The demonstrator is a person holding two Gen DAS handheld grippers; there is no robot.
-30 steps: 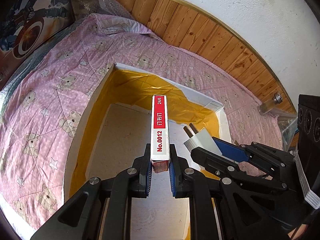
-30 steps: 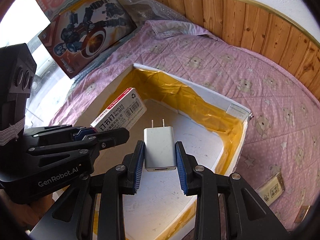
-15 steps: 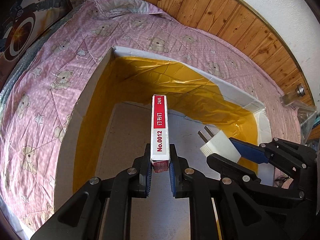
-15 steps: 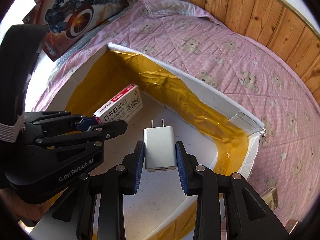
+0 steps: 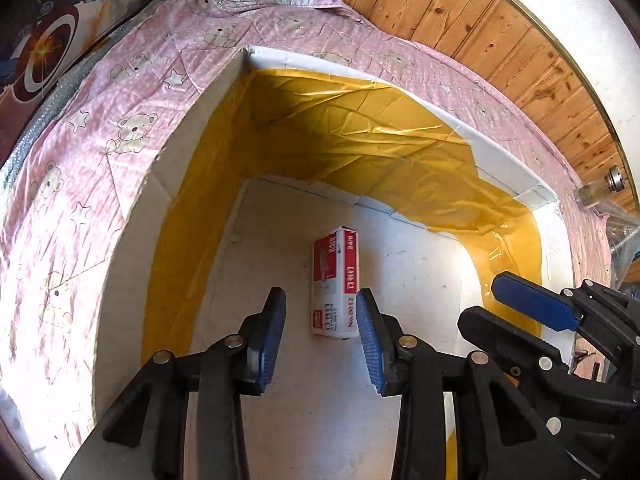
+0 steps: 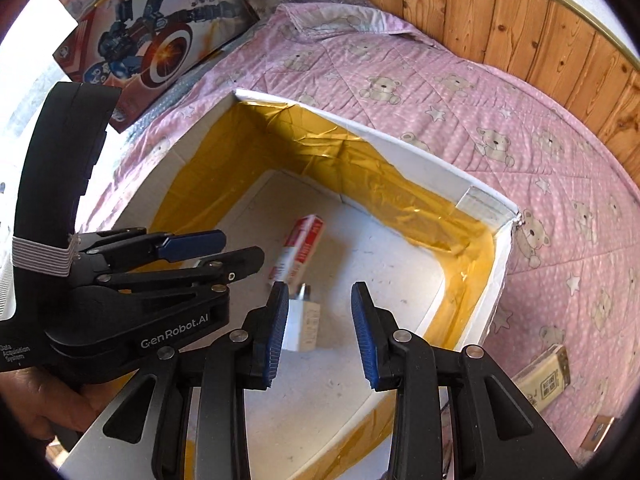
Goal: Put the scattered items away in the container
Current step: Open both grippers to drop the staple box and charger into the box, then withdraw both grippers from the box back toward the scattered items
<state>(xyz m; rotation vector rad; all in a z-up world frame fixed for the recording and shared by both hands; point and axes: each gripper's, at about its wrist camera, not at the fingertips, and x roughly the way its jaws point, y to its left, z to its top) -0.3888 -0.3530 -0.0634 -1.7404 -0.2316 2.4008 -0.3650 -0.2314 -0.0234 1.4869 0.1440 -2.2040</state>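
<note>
Container (image 5: 132, 240): matt white card, walls lined with glossy, wrinkled yellow tape. Quilt (image 6: 460, 92): soft printed cloth. Wall panelling (image 5: 460, 20), 1 o'clock: varnished wood.

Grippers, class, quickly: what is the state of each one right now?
Left gripper: open, holding nothing; staple box lies beneath it.
Right gripper: open, holding nothing; charger lies below.

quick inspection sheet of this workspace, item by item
surface: pink bear-print quilt, wrinkled.
job's things: red-and-white staple box and white plug charger lie inside the white yellow-taped box.
clutter: two small cardboard packets on the quilt outside it.
grippers: left gripper and right gripper both open, empty, above the box.
cables: nothing seen.
surroundings: wooden wall panelling, toy robot box.
</note>
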